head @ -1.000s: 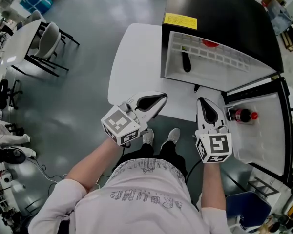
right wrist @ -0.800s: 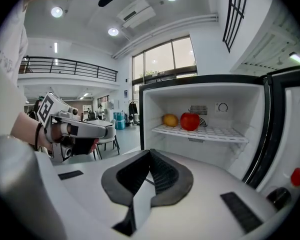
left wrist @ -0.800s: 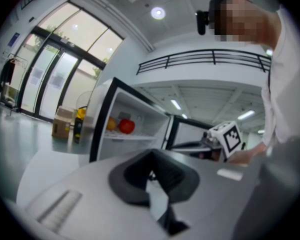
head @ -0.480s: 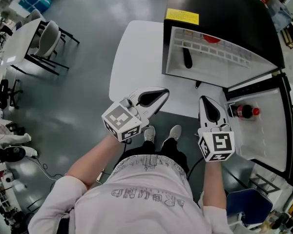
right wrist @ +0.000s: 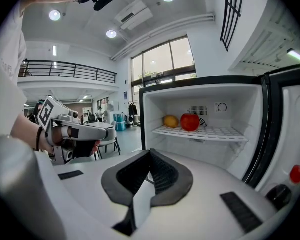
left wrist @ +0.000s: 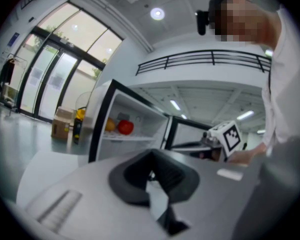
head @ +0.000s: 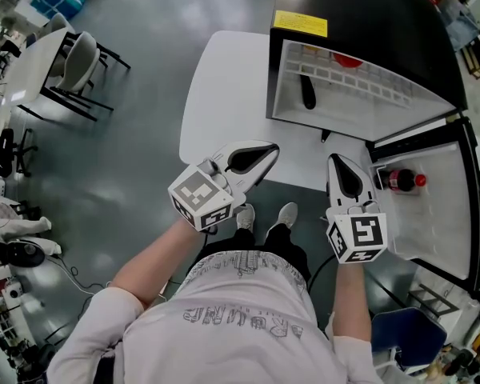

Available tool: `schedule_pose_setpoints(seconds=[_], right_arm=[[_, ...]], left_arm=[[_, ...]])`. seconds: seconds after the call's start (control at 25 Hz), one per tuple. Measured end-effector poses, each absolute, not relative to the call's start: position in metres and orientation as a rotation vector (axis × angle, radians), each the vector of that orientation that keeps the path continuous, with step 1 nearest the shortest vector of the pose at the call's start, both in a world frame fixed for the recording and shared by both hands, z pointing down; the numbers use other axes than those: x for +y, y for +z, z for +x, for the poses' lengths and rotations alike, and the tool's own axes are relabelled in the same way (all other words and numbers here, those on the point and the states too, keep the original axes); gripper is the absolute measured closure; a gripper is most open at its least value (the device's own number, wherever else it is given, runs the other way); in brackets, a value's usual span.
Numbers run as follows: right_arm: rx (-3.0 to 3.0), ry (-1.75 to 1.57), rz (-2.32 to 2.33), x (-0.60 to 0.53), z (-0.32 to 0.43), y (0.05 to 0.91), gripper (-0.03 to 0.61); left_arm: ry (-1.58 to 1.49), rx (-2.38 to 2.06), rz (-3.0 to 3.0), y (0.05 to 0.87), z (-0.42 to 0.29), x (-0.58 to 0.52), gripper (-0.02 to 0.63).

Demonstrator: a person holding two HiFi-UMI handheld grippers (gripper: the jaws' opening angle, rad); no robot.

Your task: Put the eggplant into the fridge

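Eggplant lies inside the open fridge, ahead of both claws; left claw and right claw are closed and empty.

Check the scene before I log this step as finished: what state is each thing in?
Fridge: door open.
Eggplant: inside the fridge, not held.
Left gripper: jaws shut, empty.
Right gripper: jaws shut, empty.
Bottle: capped, in the door.
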State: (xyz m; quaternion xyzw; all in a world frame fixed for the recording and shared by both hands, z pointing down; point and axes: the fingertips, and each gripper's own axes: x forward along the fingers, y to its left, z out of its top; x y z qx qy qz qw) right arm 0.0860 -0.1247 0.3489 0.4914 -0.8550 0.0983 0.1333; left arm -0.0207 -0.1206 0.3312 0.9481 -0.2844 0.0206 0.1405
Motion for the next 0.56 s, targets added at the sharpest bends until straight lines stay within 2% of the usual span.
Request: schedule_pose_setpoints(seconds=[0.56], right_arm=[[-2.486,0.295,1.417,-0.1234,0.0835,0.3494,0.574]], left_arm=[[0.049,-0.811,2.741,0.3304,-0.0157,-0.1222,0.606]])
